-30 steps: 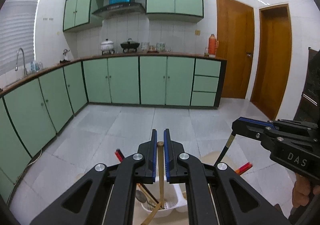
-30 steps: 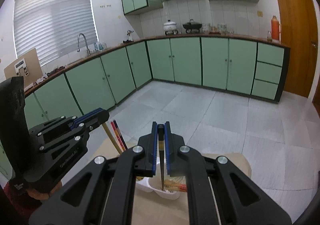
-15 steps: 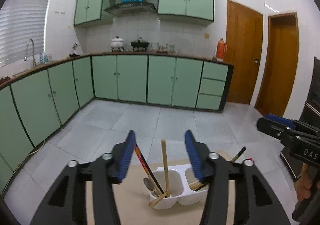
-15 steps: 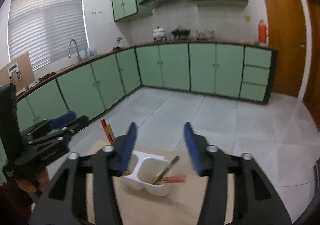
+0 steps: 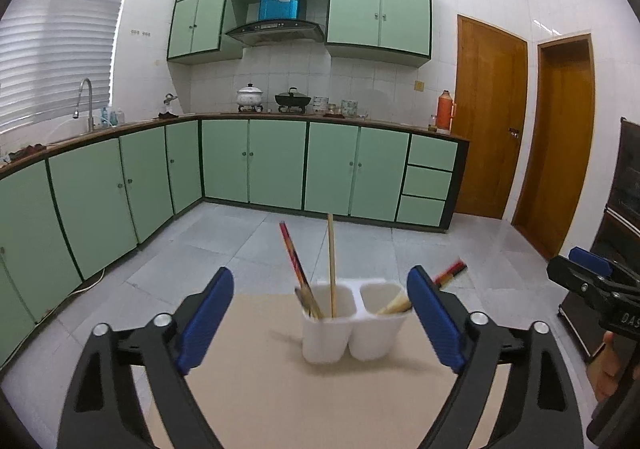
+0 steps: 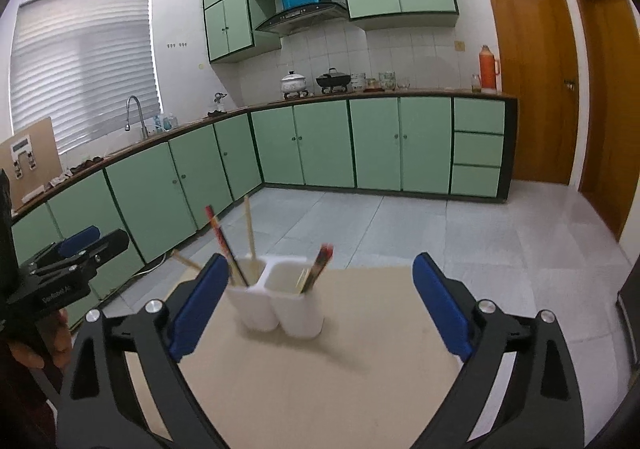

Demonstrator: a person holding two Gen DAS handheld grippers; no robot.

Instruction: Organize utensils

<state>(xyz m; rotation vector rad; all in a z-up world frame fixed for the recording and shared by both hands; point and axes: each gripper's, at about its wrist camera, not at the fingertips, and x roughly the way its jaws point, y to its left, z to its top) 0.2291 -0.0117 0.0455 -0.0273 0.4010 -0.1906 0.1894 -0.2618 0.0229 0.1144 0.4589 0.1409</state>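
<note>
Blue-padded claws (image 5: 320,313) opening, empty

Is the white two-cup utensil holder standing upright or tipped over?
Upright: the utensil holder stands on its base on the table, both openings facing up, chopsticks sticking out.

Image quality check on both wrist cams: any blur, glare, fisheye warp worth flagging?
Left wrist view: the white two-cup holder and red chopsticks are motion-smeared; the cabinets stay sharp; glare streak on the wall above the doors; black fisheye corners. Right wrist view: holder soft, countertop bowed by the lens, window blind blown out.
</note>
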